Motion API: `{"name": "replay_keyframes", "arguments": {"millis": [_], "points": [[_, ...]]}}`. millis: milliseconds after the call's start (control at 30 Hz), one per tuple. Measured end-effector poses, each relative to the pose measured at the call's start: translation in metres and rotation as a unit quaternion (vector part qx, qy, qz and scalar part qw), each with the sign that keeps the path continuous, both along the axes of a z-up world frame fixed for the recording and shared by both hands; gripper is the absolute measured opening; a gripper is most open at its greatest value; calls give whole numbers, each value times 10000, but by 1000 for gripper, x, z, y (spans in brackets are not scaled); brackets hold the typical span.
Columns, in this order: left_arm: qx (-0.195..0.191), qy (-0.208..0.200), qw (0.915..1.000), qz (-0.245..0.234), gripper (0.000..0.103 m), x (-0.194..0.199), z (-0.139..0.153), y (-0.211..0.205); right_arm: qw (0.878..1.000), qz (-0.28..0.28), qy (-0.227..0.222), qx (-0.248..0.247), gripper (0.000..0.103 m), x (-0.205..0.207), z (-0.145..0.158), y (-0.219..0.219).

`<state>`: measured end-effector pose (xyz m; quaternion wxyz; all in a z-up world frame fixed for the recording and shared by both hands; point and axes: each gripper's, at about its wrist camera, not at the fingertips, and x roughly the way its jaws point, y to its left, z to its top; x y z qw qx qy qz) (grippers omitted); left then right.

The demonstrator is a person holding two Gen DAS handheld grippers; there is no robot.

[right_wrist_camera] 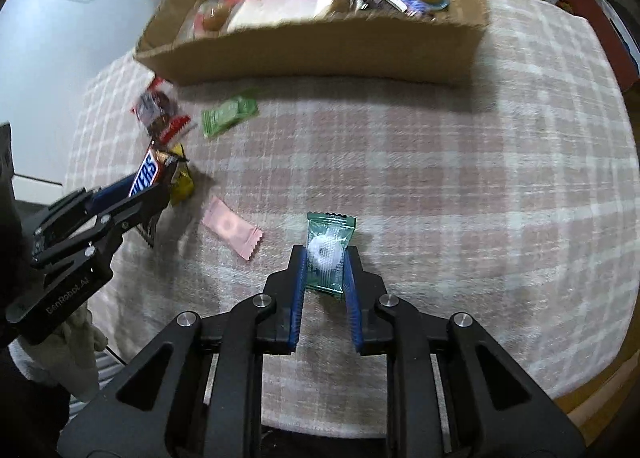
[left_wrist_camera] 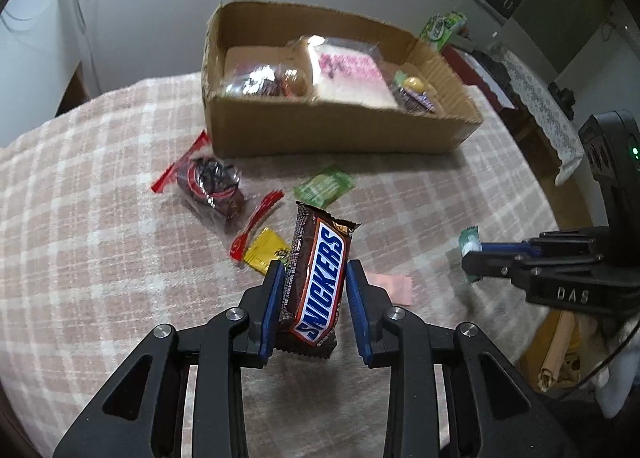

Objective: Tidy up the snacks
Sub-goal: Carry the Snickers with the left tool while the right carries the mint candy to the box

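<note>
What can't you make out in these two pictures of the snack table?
- Cardboard box contents, right wrist view: motion blur smears the pink packet's print.
- Snickers bar, left wrist view: its lower end sits behind the left gripper fingers.
- Pink wrapper, left wrist view: partly hidden by that gripper.
- Green mint candy in the right gripper: label too small to read.

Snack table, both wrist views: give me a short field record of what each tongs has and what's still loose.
left tongs: shut on Snickers bar, lifted off the cloth
right tongs: shut on green-wrapped mint
cardboard box: open, already holds several wrapped snacks
loose on cloth: red-wrapped cake, green packet, yellow packet, pink packet, red plastic fork
surface: checked tablecloth
</note>
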<state>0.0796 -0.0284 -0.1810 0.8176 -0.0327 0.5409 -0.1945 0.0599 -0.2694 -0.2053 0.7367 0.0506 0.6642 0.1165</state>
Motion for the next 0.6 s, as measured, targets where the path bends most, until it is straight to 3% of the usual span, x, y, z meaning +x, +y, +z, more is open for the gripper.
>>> {"name": "replay_keyframes", "arguments": {"millis": [400, 600], "points": [[-214, -637, 9977, 99, 30, 28, 59, -4, 9934, -145, -1136, 79, 19, 26, 83, -21], [-252, -925, 9953, 104, 30, 49, 77, -9, 9882, -148, -1521, 51, 19, 49, 104, -7]]}}
